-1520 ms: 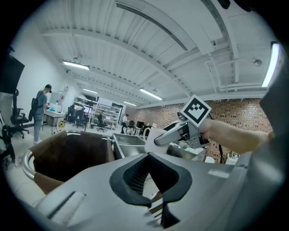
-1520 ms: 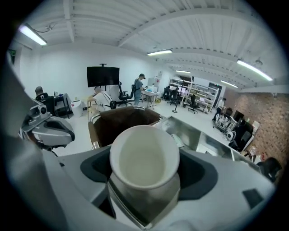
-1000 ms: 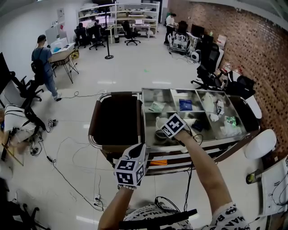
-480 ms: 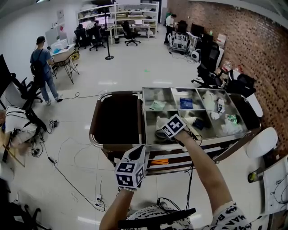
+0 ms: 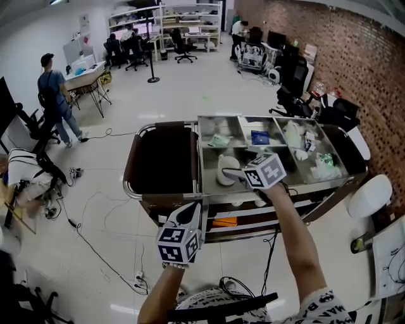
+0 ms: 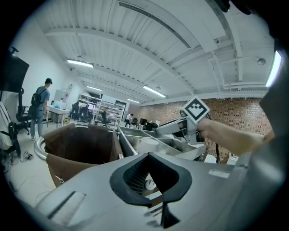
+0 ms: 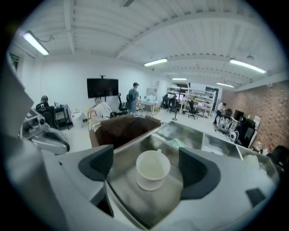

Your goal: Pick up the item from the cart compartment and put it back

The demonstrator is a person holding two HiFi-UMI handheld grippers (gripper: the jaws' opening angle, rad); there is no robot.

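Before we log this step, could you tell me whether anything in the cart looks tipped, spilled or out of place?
Nothing stands out: the white cup stands upright in its steel compartment, with no spill visible around it.

This is a big open lab with office corners. Ahead of the right gripper (image 5: 237,173), the pale floor (image 5: 190,88) runs to shelves (image 5: 190,16) and office chairs (image 5: 183,47). A brick wall (image 5: 354,57) lines its right side. Left of the left gripper (image 5: 192,212), cables (image 5: 95,234) trail over the floor and a person (image 5: 57,95) stands by a desk (image 5: 85,71). Strip lights (image 7: 156,62) run along the ribbed ceiling, and a screen (image 7: 102,88) hangs on the white wall.
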